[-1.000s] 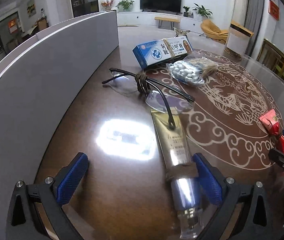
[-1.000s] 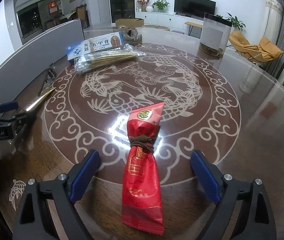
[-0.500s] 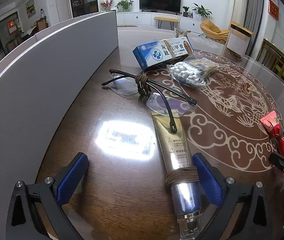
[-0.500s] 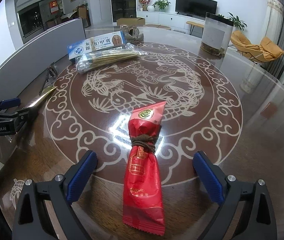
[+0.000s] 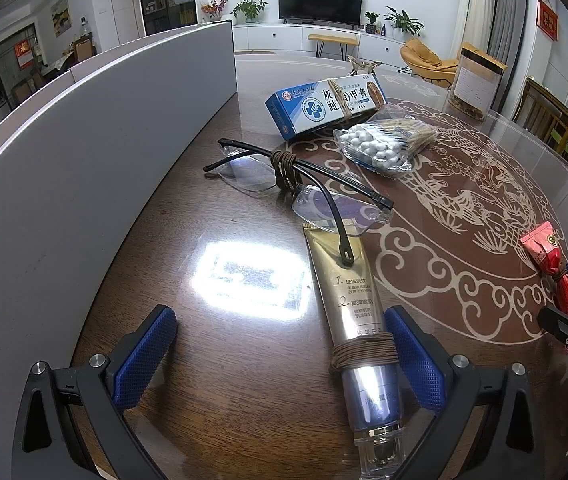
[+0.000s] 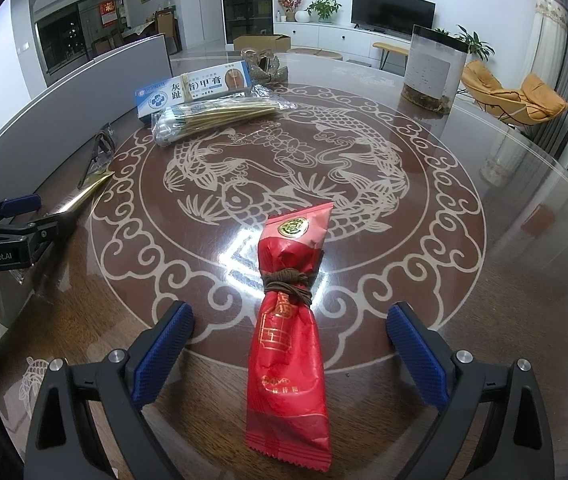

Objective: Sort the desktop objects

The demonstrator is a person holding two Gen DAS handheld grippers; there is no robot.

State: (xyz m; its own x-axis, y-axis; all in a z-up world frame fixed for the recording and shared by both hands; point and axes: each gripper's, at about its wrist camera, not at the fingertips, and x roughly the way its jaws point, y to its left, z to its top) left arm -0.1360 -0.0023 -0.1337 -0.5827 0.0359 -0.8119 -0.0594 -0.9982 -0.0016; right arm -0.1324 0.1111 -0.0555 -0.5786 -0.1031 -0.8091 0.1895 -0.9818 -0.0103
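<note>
My left gripper [image 5: 280, 344] is open just above the table; a gold and silver tube [image 5: 358, 320] wound with brown cord lies beside its right finger [image 5: 416, 360]. Black-framed glasses [image 5: 296, 182] rest past the tube, one temple tip on it. A blue and white box [image 5: 324, 106] and a bag of cotton swabs [image 5: 384, 144] lie further back. My right gripper [image 6: 288, 348] is open with a red packet [image 6: 288, 332] tied with brown cord lying between its jaws. The box [image 6: 194, 90] and swabs [image 6: 216, 118] lie at the far left.
A grey panel [image 5: 84, 140] stands along the table's left side. A tall clear canister [image 6: 432, 68] stands at the far right of the round glass-topped table [image 6: 504, 200]. The left gripper also shows in the right wrist view [image 6: 16, 216].
My left gripper has drawn back a little, so the tube and glasses sit further ahead. My right gripper has barely moved; the red packet stays between its jaws.
</note>
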